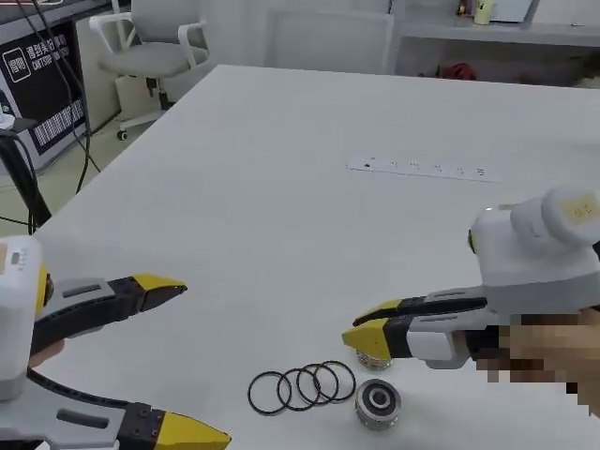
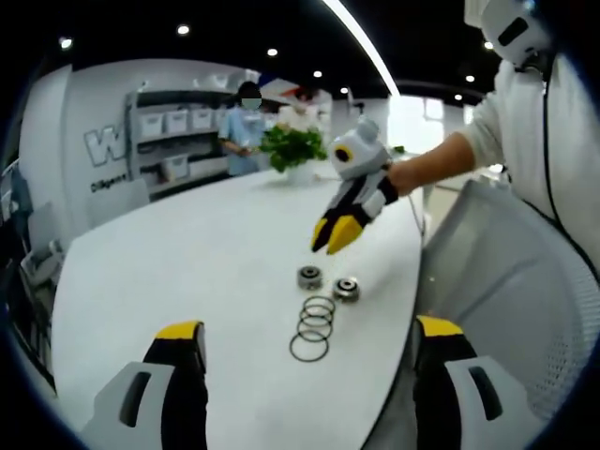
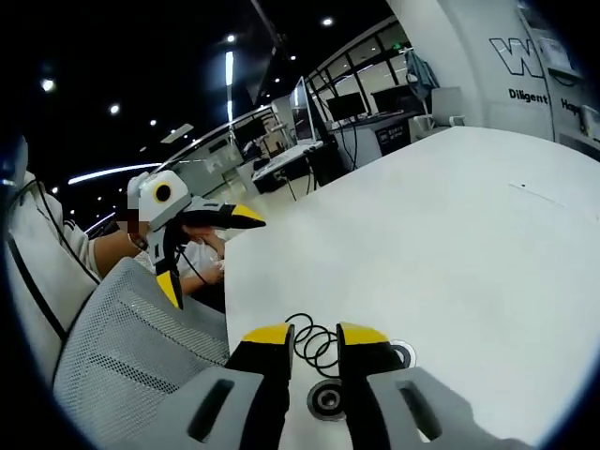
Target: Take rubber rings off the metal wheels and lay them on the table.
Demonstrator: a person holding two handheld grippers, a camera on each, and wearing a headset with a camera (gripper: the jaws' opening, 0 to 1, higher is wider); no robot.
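Several black rubber rings lie in an overlapping row near the table's front edge; they also show in the left gripper view and the right gripper view. Two metal wheels stand beside them. One wheel is in plain sight. The other wheel is partly hidden under the right gripper's tips. My right gripper hovers just above that wheel, jaws a narrow gap apart and holding nothing. My left gripper stands wide open to the left of the rings, apart from them.
A white power strip lies farther back on the white table. An office chair stands beyond the far left corner. A grey mesh chair is close to the table's near edge. People stand far off.
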